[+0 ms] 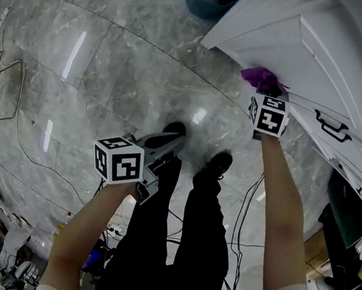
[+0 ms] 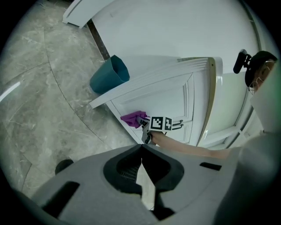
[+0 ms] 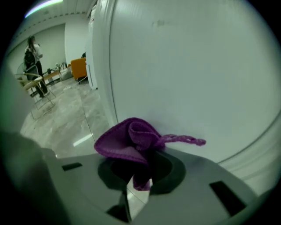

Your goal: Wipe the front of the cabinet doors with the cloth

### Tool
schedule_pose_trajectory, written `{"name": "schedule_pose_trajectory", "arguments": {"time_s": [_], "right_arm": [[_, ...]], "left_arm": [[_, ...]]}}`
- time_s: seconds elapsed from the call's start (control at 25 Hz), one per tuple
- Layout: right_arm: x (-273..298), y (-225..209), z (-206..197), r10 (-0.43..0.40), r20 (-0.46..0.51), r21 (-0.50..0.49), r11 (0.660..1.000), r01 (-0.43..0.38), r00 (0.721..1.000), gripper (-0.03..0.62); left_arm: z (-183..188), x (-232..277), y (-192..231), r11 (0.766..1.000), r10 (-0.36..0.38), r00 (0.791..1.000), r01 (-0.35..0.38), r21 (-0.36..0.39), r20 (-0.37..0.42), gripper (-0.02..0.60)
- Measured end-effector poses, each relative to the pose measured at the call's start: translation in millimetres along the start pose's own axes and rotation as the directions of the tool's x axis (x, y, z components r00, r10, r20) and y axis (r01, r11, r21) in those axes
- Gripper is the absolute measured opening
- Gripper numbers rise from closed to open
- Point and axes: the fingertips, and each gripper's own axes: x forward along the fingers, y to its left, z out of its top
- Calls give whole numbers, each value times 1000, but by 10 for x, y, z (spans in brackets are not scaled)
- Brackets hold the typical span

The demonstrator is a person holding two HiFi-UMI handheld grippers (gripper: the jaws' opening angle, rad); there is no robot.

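Grey marble floor [image 1: 112, 69]: the person stands on it, facing the unit.

White panelled cabinet door [image 1: 318, 65]: its flat front lies on the person's right, within reach of that arm.

Left tool [image 2: 142, 176]: jaws together on nothing. It is held low and well apart from the door, judged idle and kept out of the way.

Right tool [image 3: 136, 184]: clamped on the bunched purple cloth [image 3: 129, 140]. The cloth's loose fold appears pressed to the door panel, clear of the black handle [image 1: 332, 127], judged placed ready for a wiping stroke.

floor [image 1: 113, 57]: grey marble, streaked with glare.
bin [image 2: 109, 75]: teal, set on the floor.
cables [image 1: 20, 92]: thin, laid across the floor.
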Motion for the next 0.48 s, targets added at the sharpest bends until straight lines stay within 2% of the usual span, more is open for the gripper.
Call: {"name": "schedule_pose_trajectory", "arguments": {"time_s": [0.08,0.2,0.28,0.36,0.48], "right_arm": [[145,3,-116,3,-52,-23,1000,-4,999,60],[325,-10,-316,12,-174,2,1000,-11,985,60],[336,62,-312,38,-215,10,999,-37,976,60],[189,137,-84,86,-165,-18,996,-91,982,60],[-326,225,369,159,-25,-43,986,-160,987,61]], "left_arm": [[91,-85,36,1000,12,1000,-12,17,2,20],[204,-211,79,999,30,1000,-30,21,3,20],[257,-330,117,998,61,998,-60,35,-20,20],[309,-400,121,994,83,995,-78,79,-60,20],[377,-465,-34,986,80,990,-61,158,-117,20]]}}
